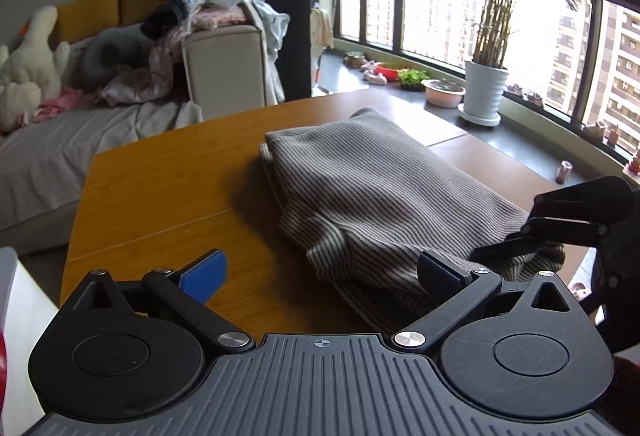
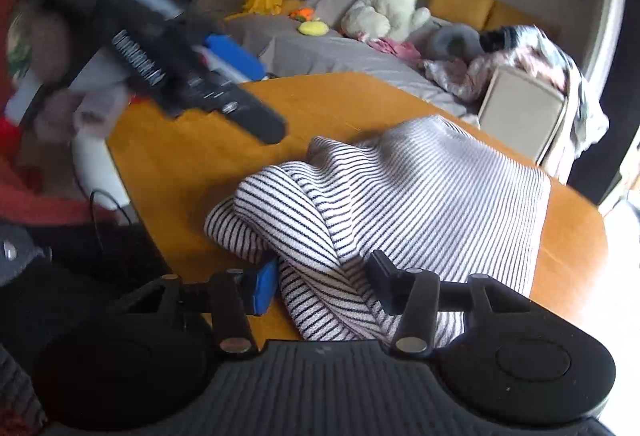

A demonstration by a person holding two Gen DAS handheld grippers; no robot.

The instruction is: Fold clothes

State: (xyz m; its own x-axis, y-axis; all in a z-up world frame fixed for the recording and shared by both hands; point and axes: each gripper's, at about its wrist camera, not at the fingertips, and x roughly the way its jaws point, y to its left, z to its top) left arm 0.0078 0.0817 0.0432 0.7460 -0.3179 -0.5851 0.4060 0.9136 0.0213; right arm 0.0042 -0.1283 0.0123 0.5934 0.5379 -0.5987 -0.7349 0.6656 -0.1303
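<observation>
White pot (image 1: pixel 483 88) on windowsill (image 1: pixel 532 152) holds bamboo plant (image 1: pixel 500 16)

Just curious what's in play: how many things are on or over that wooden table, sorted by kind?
Striped garment: 1
Hand-held tools: 2 (left tool, right tool)
Total: 3
</observation>
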